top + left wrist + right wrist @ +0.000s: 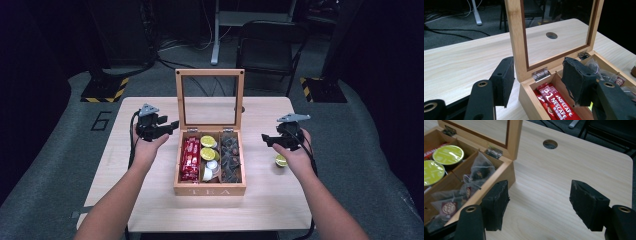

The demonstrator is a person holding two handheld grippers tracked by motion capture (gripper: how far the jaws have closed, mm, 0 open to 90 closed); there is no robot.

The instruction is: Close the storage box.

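Tea box [210, 187] (lid up) sits between left gripper [172, 125] and right gripper [265, 138], seemingly untouched.

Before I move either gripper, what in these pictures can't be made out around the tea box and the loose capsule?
- Loose green capsule: high view, partly hidden behind the right hand.
- White pods in the middle compartment: high view, too small to identify.
- Red Nescafe sticks: left gripper view, lower ends cut off by the bottom edge.
- Tea bags: right gripper view, label print too small to read.
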